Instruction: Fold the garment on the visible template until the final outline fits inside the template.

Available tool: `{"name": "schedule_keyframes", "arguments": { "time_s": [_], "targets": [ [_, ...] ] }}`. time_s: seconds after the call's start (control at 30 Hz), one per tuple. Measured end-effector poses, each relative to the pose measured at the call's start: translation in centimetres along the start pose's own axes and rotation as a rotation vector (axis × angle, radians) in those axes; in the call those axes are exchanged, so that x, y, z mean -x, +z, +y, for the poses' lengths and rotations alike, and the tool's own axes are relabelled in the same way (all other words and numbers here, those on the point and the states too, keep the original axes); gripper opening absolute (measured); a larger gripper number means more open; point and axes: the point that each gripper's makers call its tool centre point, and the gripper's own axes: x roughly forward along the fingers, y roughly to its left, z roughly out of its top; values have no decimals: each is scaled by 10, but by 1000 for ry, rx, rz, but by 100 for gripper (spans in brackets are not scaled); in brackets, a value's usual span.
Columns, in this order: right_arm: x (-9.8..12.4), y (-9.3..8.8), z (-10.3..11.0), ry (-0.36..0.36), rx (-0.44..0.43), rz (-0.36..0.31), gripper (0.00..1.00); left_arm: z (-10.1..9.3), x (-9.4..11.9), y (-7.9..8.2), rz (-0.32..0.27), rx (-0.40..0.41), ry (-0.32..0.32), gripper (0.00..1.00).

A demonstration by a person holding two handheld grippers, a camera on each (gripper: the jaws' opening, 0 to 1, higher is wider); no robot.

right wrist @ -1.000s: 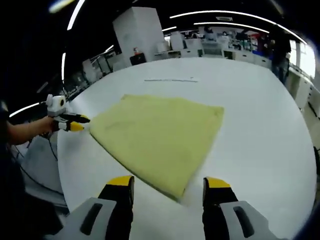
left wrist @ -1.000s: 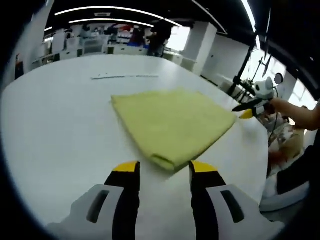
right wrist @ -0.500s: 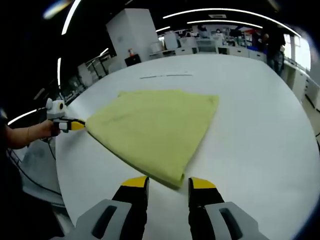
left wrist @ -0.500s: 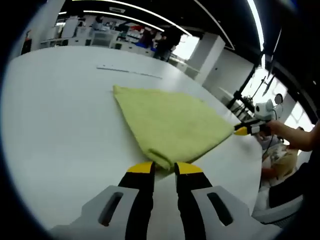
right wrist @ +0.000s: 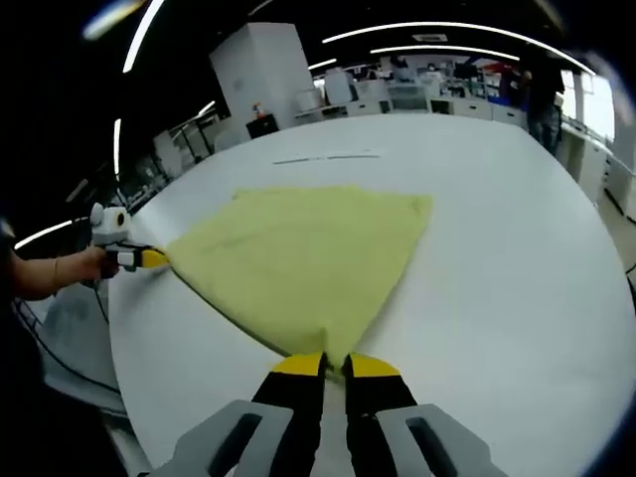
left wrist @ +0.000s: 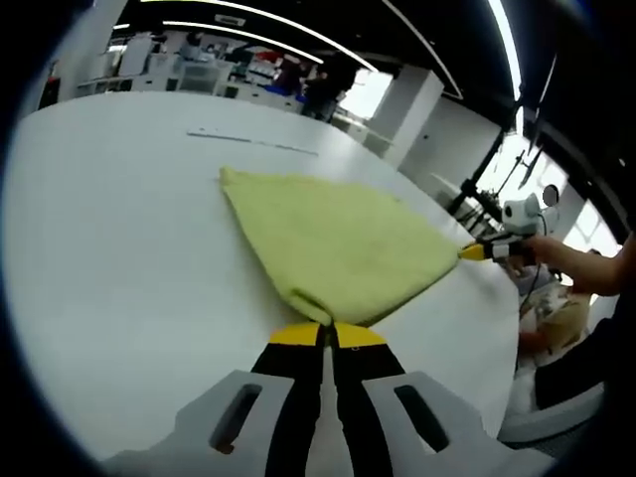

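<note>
The yellow-green garment (left wrist: 338, 243) lies flat and folded on the white table (left wrist: 119, 248), a rough quadrilateral with one corner toward each camera; in the left gripper view the left gripper (left wrist: 325, 334) has its yellow-tipped jaws drawn together on the nearest corner of the cloth, the fabric bunching slightly just above the tips; the same view catches the right gripper (left wrist: 477, 251) far off at the right, its yellow tip touching the opposite corner, with a hand (left wrist: 556, 250) and forearm behind it, though from here I cannot tell whether those jaws are closed; the right gripper view settles that, showing its own jaws pinched on the near corner of the garment (right wrist: 308, 258), and shows in turn the left gripper (right wrist: 149, 259) at the far left corner, held by a hand (right wrist: 89, 266), a detail too small there to read the jaw state; a thin line of template marking (left wrist: 253, 142) runs across the table beyond the cloth, well apart from its far edge, also seen in the right gripper view (right wrist: 326, 157); the table is broad and white; around it is a dim room with curved ceiling light strips (right wrist: 447, 28), a white pillar (right wrist: 253, 75), and distant desks and standing people (left wrist: 323, 84) near bright windows.
</note>
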Motion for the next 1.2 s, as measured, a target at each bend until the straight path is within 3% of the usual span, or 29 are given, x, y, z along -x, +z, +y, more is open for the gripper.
{"name": "schedule_keyframes", "arguments": {
  "time_s": [0.47,0.7,1.2],
  "targets": [
    [6,-2,-3,3,7,11,0,14,16,-4,40,-101,50,0],
    [9,-8,-1,1,18,27,0,7,16,-12,68,-145,53,0],
    [22,-26,9,30,3,29,0,-2,27,-27,86,-150,61,0]
  ]
}}
